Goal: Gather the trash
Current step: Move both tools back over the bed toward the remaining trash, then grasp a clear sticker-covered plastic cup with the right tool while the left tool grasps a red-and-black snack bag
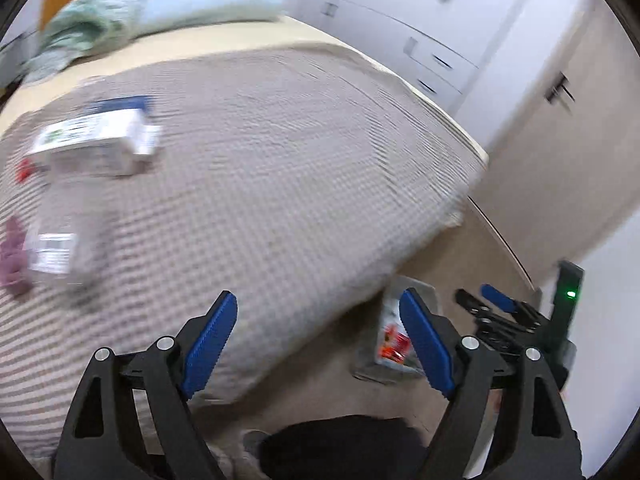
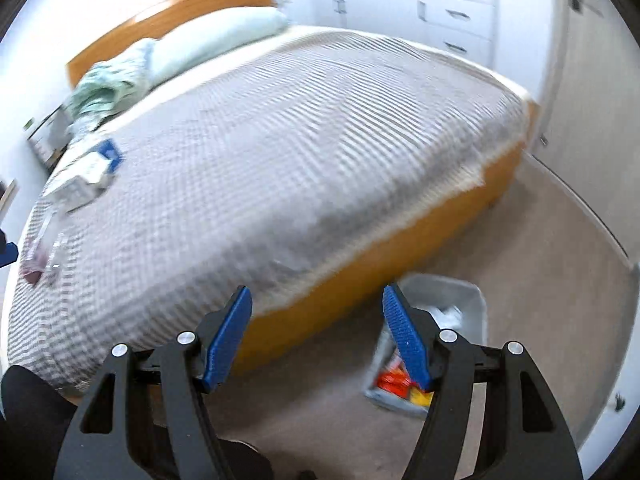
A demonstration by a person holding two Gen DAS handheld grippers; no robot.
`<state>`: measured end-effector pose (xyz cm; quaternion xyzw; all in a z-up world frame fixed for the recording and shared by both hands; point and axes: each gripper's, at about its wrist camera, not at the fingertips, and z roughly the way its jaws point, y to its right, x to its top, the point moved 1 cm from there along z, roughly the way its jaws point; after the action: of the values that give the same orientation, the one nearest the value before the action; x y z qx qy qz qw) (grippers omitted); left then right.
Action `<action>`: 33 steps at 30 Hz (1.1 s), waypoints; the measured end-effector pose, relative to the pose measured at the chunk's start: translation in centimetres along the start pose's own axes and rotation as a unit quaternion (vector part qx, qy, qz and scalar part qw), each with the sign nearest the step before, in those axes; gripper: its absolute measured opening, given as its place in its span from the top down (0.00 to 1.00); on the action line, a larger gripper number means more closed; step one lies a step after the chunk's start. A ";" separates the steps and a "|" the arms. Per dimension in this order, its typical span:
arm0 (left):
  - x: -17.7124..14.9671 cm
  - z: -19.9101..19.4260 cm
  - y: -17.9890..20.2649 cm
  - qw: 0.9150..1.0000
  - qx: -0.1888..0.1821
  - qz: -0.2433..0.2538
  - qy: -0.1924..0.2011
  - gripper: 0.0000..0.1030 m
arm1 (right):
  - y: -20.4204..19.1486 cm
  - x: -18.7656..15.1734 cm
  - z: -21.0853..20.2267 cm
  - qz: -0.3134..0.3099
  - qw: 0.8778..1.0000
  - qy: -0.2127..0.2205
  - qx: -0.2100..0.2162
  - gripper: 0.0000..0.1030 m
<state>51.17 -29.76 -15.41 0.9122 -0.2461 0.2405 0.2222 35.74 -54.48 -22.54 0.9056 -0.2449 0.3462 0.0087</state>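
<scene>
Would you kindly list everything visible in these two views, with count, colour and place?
bed: one, grey-striped cover, wooden frame, fills the centre.
pillow: one, pale blue, at the headboard.
crumpled cloth: one, green-white, beside the pillow.
white and blue cartons: blurred, count unclear, on the cover's left.
clear plastic bottle: one, below the cartons.
purple scrap: one, left edge.
bin: one, grey, on the carpet, red and yellow wrappers inside.
drawers: white, far wall.
left claw: open, empty.
right claw: open, empty.

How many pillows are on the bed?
2: a pale plain pillow against the headboard, and a crumpled green patterned one beside it toward the bed's left edge. Blur could hide more.
</scene>
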 end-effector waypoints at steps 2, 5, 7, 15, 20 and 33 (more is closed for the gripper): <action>0.3 -1.8 -3.5 1.000 0.011 -0.021 0.014 0.22 | -2.6 0.9 0.0 -0.017 1.000 0.005 0.012 0.36; 0.3 -4.6 -9.0 0.997 0.044 -0.043 0.042 0.22 | -7.2 2.1 -0.1 -0.048 0.998 0.008 0.040 0.36; 0.1 -6.1 -12.5 0.994 0.067 -0.062 0.054 0.21 | -9.9 2.7 0.0 -0.069 0.996 0.009 0.057 0.36; -0.1 -8.8 -28.0 0.973 0.135 -0.172 0.074 0.14 | -20.5 5.9 1.7 -0.141 0.984 0.012 0.106 0.36; 4.0 -6.7 -34.2 0.961 0.245 -0.084 0.094 0.14 | -25.5 9.9 2.6 -0.162 0.980 0.026 0.108 0.36; 15.7 9.6 -43.3 0.955 0.268 0.129 0.010 0.14 | -37.8 20.7 7.6 -0.284 0.952 0.014 0.112 0.36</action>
<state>90.34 -6.40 -26.81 0.8964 -0.2859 0.3332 -0.0609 70.75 -31.65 -9.45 0.9279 0.0623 0.3674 0.0087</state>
